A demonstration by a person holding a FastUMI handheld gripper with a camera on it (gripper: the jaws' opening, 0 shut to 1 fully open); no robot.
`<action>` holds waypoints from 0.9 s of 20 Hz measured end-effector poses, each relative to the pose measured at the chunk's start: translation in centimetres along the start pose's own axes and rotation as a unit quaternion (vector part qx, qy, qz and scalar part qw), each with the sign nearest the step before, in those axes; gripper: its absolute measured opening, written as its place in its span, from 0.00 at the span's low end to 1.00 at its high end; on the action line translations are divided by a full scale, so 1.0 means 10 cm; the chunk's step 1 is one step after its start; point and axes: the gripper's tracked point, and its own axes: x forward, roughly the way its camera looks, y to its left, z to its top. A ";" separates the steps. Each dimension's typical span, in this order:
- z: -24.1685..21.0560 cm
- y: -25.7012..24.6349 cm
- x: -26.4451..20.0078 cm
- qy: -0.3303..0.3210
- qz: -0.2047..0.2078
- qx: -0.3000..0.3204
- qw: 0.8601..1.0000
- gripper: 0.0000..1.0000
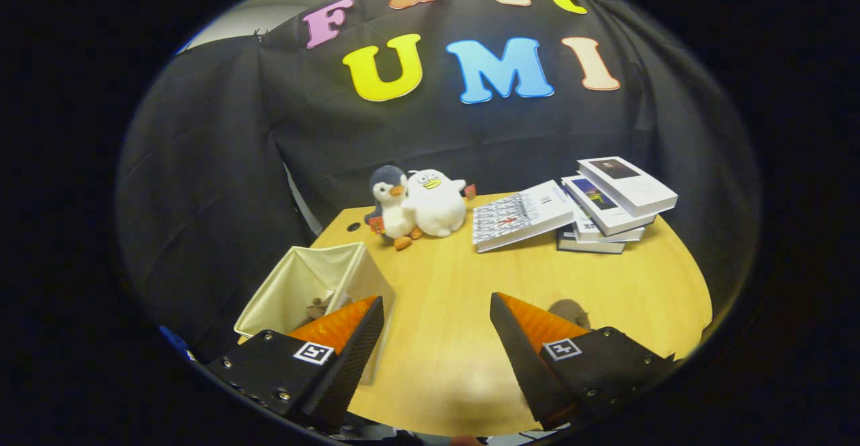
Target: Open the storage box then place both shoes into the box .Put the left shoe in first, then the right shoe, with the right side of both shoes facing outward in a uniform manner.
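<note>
Here — jaws wide above bare table [437, 311]

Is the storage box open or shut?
Open: the storage box by the gripper shows no lid, its inside visible.

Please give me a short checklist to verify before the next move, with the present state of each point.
1. Tongs open with nothing between them: ok.
2. Storage box open at the top: ok.
3. Something small and dark lies inside the box; whether it is a shoe: cannot tell.
4. Second shoe located: not ok; a dark shape behind the right finger is too hidden to name.
5. Table bare ahead of the tongs: ok.
6. Plush penguins and books far from the box: ok.
</note>
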 end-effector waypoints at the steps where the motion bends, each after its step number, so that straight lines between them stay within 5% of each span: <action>1: -0.04 -0.16 -0.02 0.001 -0.010 0.001 1.000 0.98; 10: -0.69 -1.23 0.05 0.055 -0.059 0.012 0.997 0.98; 18: -1.34 -1.65 0.29 0.133 -0.076 -0.015 0.988 0.98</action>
